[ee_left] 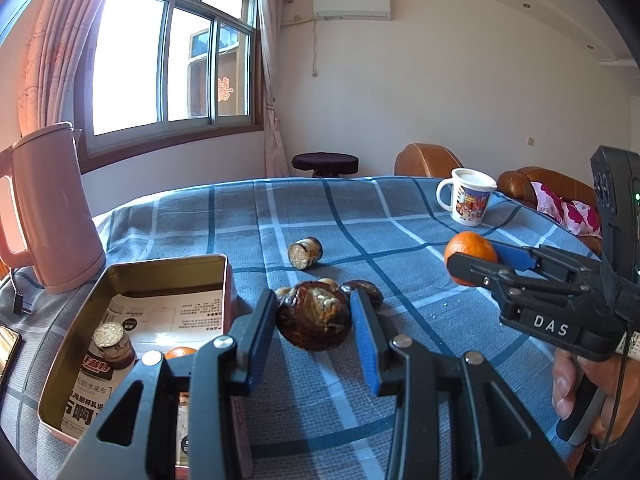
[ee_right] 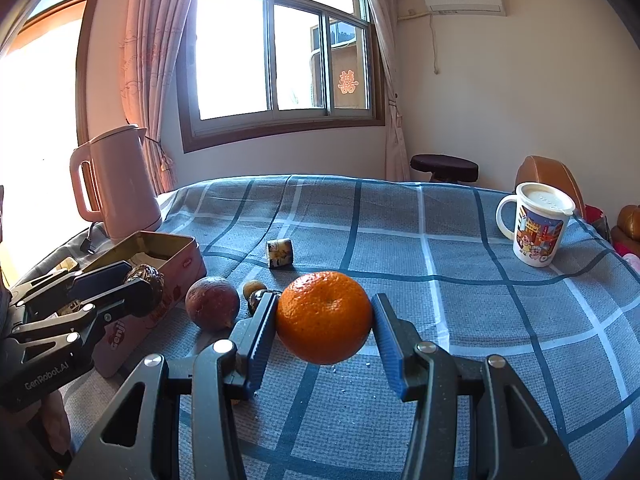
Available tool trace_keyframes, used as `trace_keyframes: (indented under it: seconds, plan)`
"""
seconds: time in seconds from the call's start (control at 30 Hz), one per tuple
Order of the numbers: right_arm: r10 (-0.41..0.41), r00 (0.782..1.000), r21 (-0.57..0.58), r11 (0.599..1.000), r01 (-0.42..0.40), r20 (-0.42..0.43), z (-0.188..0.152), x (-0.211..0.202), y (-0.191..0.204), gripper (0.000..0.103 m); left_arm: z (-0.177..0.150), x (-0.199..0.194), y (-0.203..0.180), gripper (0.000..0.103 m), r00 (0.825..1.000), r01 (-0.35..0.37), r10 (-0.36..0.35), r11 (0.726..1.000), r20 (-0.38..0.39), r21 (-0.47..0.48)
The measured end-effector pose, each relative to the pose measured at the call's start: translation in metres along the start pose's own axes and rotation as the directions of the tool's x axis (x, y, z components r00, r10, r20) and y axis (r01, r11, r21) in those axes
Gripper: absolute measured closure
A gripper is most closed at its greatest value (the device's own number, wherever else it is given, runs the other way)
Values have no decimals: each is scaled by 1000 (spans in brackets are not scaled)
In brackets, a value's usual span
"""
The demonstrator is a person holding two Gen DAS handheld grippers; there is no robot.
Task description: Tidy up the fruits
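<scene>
A dark brown wrinkled fruit point(ee_left: 314, 320) sits clamped between the blue pads of my left gripper point(ee_left: 314, 297), just right of the open tin box point(ee_left: 168, 265). From the right wrist view, that left gripper point(ee_right: 138, 278) holds the fruit point(ee_right: 149, 276) over the pink tin's point(ee_right: 176, 270) near corner. My right gripper point(ee_right: 325, 300) is shut on an orange point(ee_right: 324, 320), held above the cloth; the orange point(ee_left: 470, 250) also shows at the right of the left wrist view. A reddish round fruit point(ee_right: 212, 302) and a small tan one point(ee_right: 251, 288) lie on the cloth between the grippers.
The tin holds printed paper, another orange point(ee_left: 180, 352) and a wrapped roll point(ee_left: 110, 344). A second roll point(ee_left: 306, 253) lies mid-table. A pink kettle point(ee_right: 120, 184) stands at the left edge, a lidded mug point(ee_right: 536, 224) at the far right. A person's hand point(ee_left: 580, 384) grips the right tool.
</scene>
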State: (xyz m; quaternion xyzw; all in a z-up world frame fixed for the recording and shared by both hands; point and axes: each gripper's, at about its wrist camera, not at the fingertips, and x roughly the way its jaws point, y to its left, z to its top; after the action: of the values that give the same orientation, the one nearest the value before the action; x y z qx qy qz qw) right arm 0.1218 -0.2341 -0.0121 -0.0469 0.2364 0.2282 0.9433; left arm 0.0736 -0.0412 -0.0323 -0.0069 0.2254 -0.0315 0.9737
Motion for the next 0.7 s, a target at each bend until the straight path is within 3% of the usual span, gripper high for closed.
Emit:
trace_keyframes:
  seconds: [0.7]
  plan:
    - [0,999,-20,1000,1,48,-1,-9,2,53,-1,-13,-1,63,998,-13,13,1000,63,2]
